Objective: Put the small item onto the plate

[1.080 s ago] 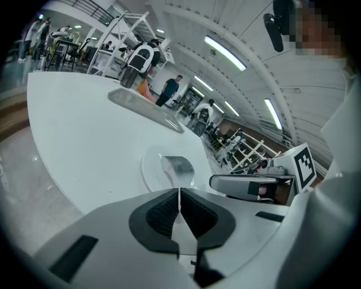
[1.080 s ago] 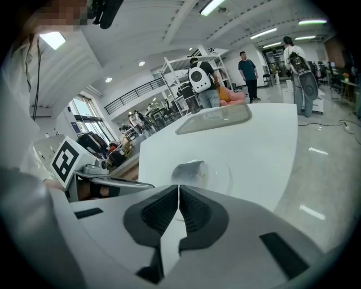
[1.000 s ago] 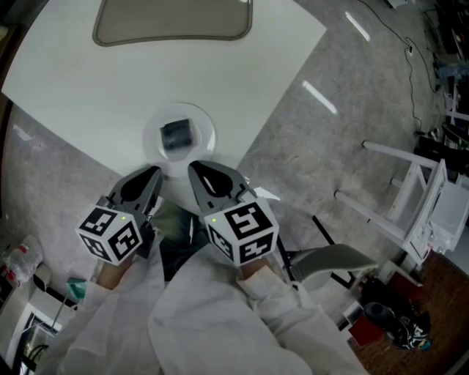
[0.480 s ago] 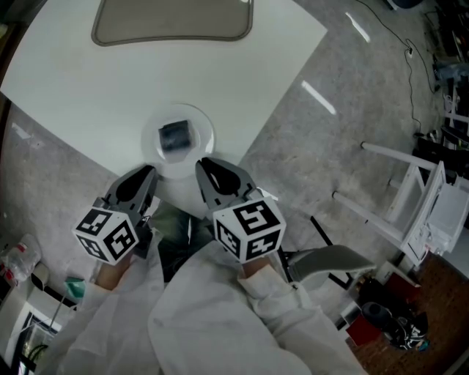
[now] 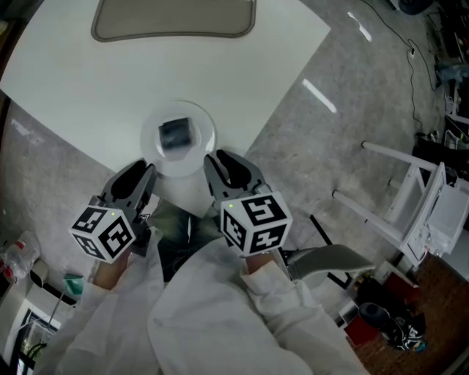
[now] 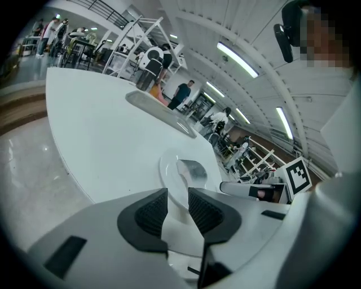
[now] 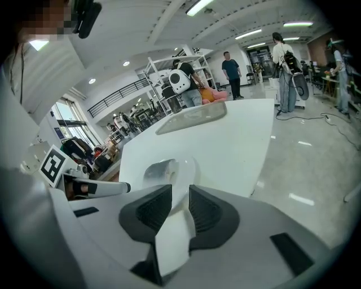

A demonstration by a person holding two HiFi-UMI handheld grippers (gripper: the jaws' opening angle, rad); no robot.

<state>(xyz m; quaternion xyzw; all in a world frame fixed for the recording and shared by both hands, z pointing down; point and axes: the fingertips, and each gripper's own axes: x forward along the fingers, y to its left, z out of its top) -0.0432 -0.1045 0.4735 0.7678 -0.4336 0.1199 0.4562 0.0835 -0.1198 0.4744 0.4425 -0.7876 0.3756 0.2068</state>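
Since the small item point(image 5: 176, 135) lies on the plate point(image 5: 149, 146), placing looks done. Left gripper point(image 5: 136, 174) at seven o'clock, right gripper point(image 5: 229, 162) at five — jaws have just been opening, empty.

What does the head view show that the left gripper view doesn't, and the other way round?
Only the head view: the left claw and right claw side by side from above, and a cable lying on the floor. Only the left gripper view: ceiling lights, people standing far off, and the left claw's jaws close up, apart with nothing between them; both claws, empty, have just been opening. Both: the white table, the plate with the small item on it, and a tray beyond.
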